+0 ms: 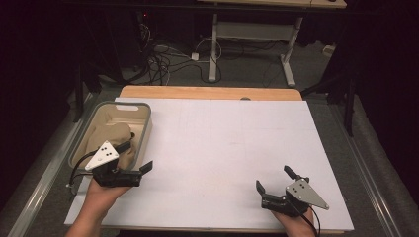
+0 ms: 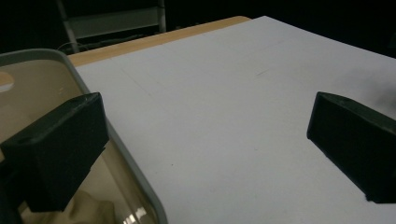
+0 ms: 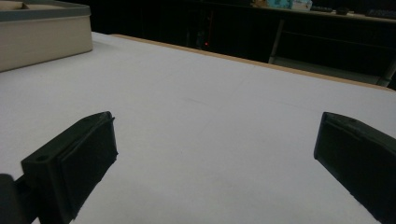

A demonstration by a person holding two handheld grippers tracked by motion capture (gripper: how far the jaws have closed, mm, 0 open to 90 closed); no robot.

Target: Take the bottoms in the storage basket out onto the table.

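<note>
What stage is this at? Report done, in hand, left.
Done: a tan cloth lies bundled inside the grey bin at the table's left. In hand: nothing; the left gripper stands open straddling the bin's near right rim, and the right gripper stands open over the bare white tabletop. Left: apparently any grasp on the cloth, since neither touches it.
</note>
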